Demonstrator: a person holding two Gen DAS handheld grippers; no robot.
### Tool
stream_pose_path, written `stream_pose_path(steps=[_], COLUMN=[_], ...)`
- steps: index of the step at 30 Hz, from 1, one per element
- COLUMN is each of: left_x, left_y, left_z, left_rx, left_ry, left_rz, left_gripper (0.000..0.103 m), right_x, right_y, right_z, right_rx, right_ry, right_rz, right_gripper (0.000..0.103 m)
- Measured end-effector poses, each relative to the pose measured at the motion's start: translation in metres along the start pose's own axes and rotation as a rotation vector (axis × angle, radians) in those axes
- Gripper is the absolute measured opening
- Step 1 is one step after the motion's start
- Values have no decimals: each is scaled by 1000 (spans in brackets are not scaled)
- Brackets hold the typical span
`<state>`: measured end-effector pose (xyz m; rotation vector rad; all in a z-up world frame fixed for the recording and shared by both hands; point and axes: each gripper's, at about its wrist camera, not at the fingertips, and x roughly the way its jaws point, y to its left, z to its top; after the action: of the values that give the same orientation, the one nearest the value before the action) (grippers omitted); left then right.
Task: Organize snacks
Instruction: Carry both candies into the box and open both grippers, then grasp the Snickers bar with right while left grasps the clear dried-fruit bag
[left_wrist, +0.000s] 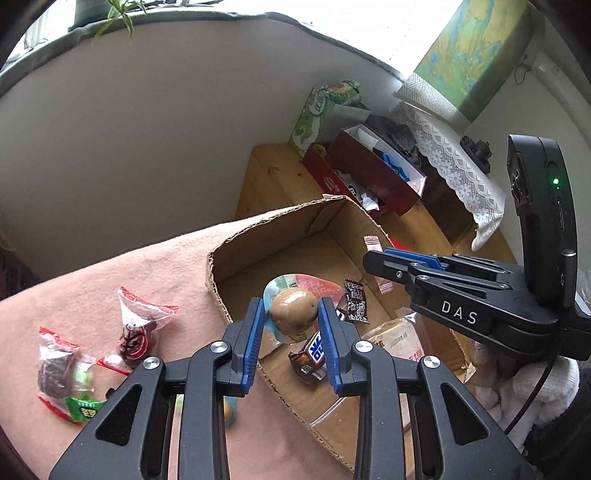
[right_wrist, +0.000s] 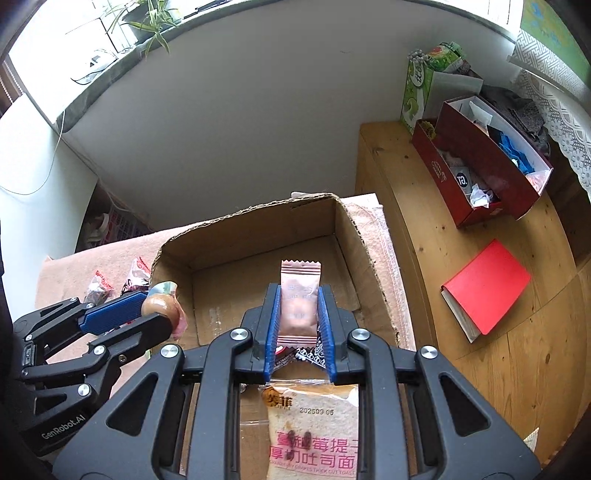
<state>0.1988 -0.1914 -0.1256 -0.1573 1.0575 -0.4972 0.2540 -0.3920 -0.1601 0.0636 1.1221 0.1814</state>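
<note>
A wooden surface (right_wrist: 498, 387) with visible grain is shown, partly draped with a soft pink cloth (left_wrist: 110, 280). On the cloth stands one shallow cardboard box (right_wrist: 255, 236), open-topped, with torn corrugated edges. Two red cartons (right_wrist: 491, 177) filled with odds and ends are seen at the far right of the surface, and one flat red book (right_wrist: 487, 288) lies near them.

Inside the box, one clear toast bag (right_wrist: 314, 435) printed in pink, one glossy chocolate bar (left_wrist: 314, 354) and one small dark candy (left_wrist: 355, 302) are seen on the floor. Outside the box, on the cloth, two clear crinkled snack packets (left_wrist: 136, 328) with red-trimmed ends are laid side by side.

The left hand-held gripper (left_wrist: 291, 314) is angled steeply down over the box's near rim; its ribbed blue pads are clamped on a rounded brown jelly cup (left_wrist: 293, 308) with a foil lid. The right hand-held gripper (right_wrist: 299, 314), also pitched downward above the box interior, is clamped on a flat pink sachet (right_wrist: 299, 291) with serrated ends, held upright between its pads. A white-gloved hand (left_wrist: 532, 387) is seen beneath the right hand-held gripper in the left wrist view.
</note>
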Motion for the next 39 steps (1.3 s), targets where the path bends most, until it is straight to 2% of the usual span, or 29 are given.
stream_pose_path(steps=[3,5,7,8,17,25,32,39], left_x=[3,5,4,3,-15,-51,-89,-114], left_y=[-1,-1,-1,0,3,21,67,126], left_z=[1,2,2,2,-2,-7,-21,-41], left_rx=[-9,-17,-14,-12,-10,-23,-77,-189], left_ry=[11,17,15,15,5,-14,-29,-28], left_rz=[10,12,12,12,7,4,46,113], left_gripper=[33,36,36,36,36,36,36,36], right_x=[2,2,0,-1,-18,-47,-65,-62], right_y=[-1,-1,0,0,6,30,69,112], right_z=[1,1,1,1,-3,-15,-37,-63], right_rx=[-6,-6,-7,-8,8,24,7,-10], right_ry=[4,3,-5,-11,-25,-44,-41,-7], right_rz=[-3,-10,-16,-18,-24,-10,39,106], right_gripper=[21,25,41,43,45,45,46,46])
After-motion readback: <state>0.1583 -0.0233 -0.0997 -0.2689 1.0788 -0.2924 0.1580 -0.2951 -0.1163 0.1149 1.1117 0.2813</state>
